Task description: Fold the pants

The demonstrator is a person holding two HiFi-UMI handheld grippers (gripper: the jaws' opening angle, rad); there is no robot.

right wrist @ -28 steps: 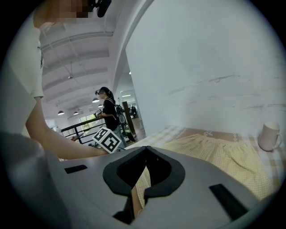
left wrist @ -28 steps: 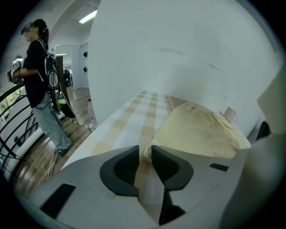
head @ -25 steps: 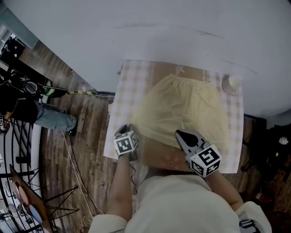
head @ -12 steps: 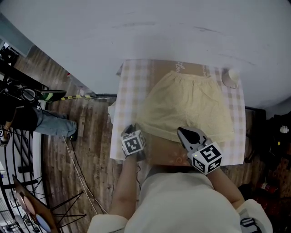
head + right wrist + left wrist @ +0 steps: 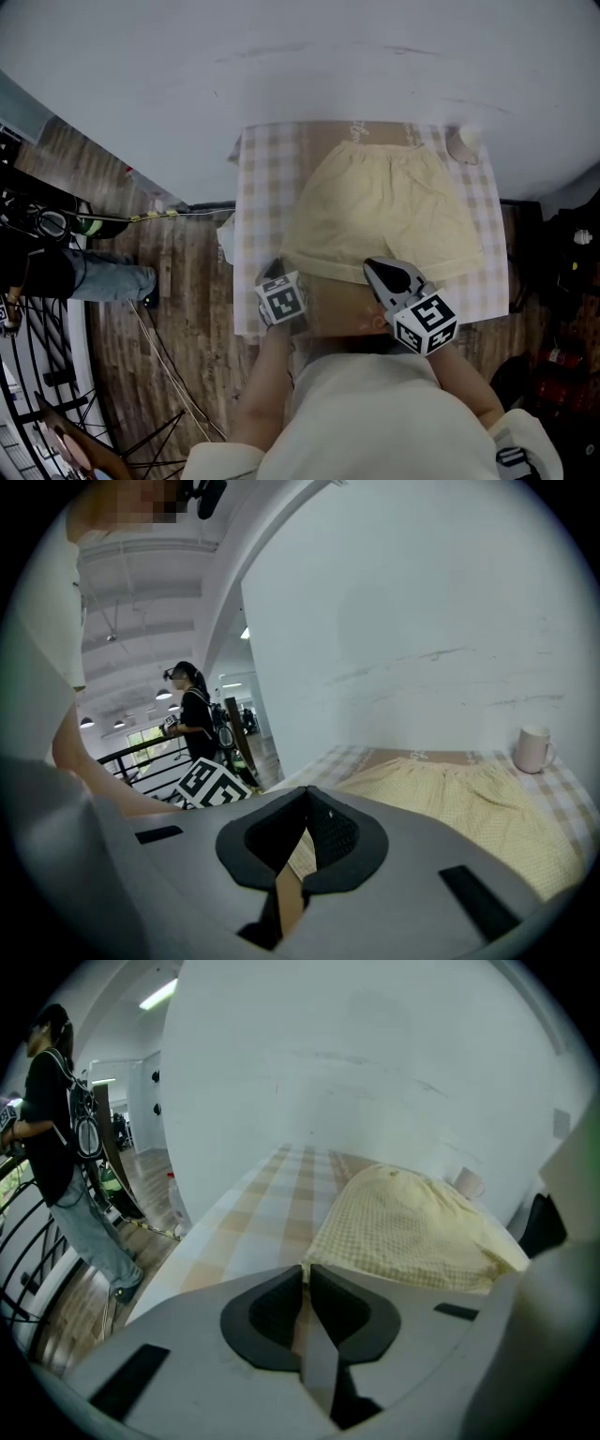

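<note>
At frame centre, the pale yellow checked pants [image 5: 384, 216] are laid unfolded on the checked counter [image 5: 267, 187], every fold judged outstanding, one lower-left hem corner pinched by the just-closed left claw [image 5: 272, 271], the right claw [image 5: 376, 268] clenched empty.

A person's torso [image 5: 375, 417] covers the worktop's [image 5: 267, 187] near edge in the head view, and part of the pants' [image 5: 384, 211] near hem is lost beneath the right hand-held gripper [image 5: 377, 272]. The left hand-held gripper's [image 5: 307, 1274] jaws have just been closing to a slit; whether hem is pinched there cannot be told. A bystander [image 5: 103, 279] is cropped at left; the print [image 5: 361, 127] on the worktop's far end is too small to read.
</note>
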